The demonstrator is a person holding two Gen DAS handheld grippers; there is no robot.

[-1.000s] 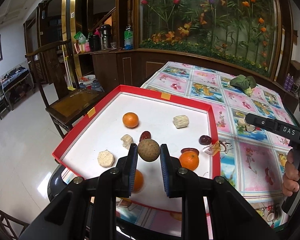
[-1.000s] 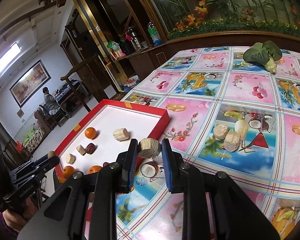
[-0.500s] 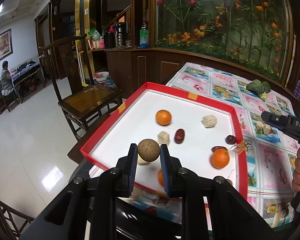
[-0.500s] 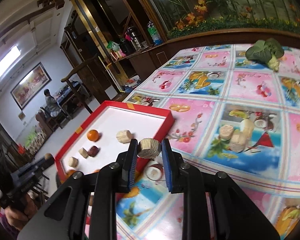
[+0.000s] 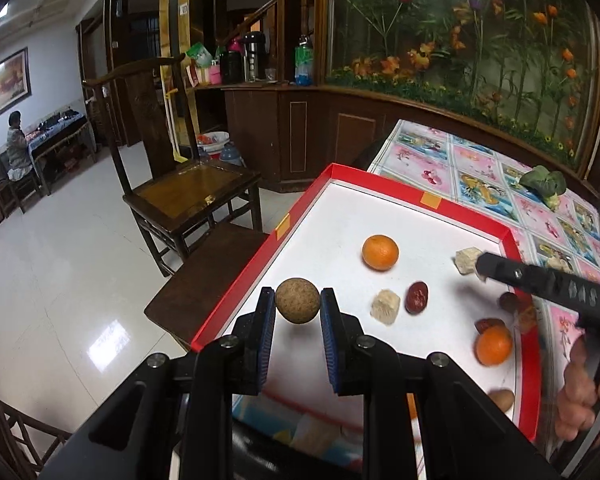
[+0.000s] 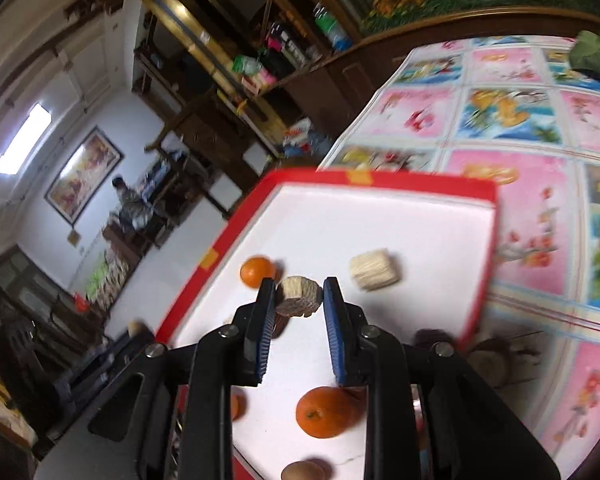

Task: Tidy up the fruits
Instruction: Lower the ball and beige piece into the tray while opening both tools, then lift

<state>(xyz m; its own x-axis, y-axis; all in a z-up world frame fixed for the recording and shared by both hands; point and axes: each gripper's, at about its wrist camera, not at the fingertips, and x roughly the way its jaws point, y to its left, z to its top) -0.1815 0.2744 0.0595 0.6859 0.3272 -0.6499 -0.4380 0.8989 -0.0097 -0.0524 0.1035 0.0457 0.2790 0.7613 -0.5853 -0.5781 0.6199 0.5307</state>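
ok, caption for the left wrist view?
Left tool holds a brown ball above the red tray of fruit.

Motion-blurred red tray rim; dark fruits half hidden behind right gripper.

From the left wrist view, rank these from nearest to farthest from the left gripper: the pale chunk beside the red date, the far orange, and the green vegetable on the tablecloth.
Measured from the left gripper:
1. Pale chunk, just right of the fingers inside the red tray.
2. Far orange, farther up the tray, right of centre.
3. Green vegetable, beyond the tray on the tablecloth, far right.
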